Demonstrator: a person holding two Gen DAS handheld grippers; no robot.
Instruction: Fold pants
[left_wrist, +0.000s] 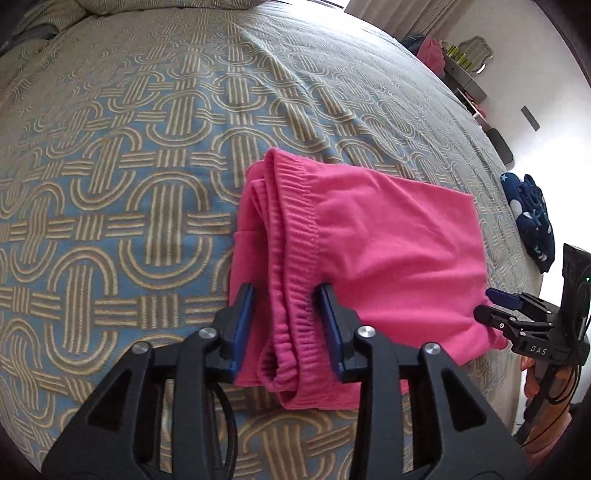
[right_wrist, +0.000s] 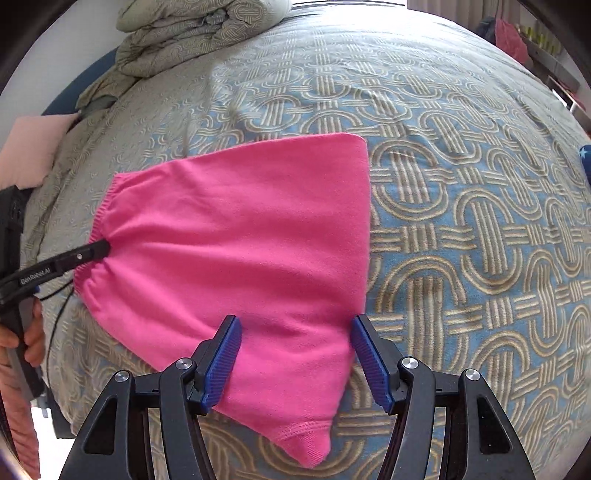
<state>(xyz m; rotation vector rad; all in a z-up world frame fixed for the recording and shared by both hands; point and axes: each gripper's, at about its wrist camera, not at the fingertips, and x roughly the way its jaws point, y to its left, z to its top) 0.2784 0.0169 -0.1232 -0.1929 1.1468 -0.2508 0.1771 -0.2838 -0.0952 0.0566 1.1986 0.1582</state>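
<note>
Left wrist view shows the pants (left_wrist: 354, 258) lying on the bed (left_wrist: 129, 184) as a compact pink packet of several layers, with the ribbed waistband (left_wrist: 295, 236) on top at the left end. The folding looks almost finished; what is left, I judge, is only a small tidy of the edges, because one corner with a seam sticks out at the near edge in the right wrist view, and then taking both tools away.

The left hand-held gripper (left_wrist: 286, 328) points steeply down at the waistband end. Its jaws stand about half open, one on each side of the bunched waistband, and the blue pads do not press the cloth, so it holds nothing. In the right wrist view one of its black fingers reaches the gathered waistband from the left, and a hand holds its handle.

The right hand-held gripper (right_wrist: 295, 363) also points steeply down, at the other end of the packet. Its jaws are wide apart over the near right part of the pants, one pad above the pink cloth and one above the bedspread just beside the edge. Nothing is clamped between them.

A dark blue garment (left_wrist: 532, 218) with white stars lies well apart, near the bed's right edge.
</note>
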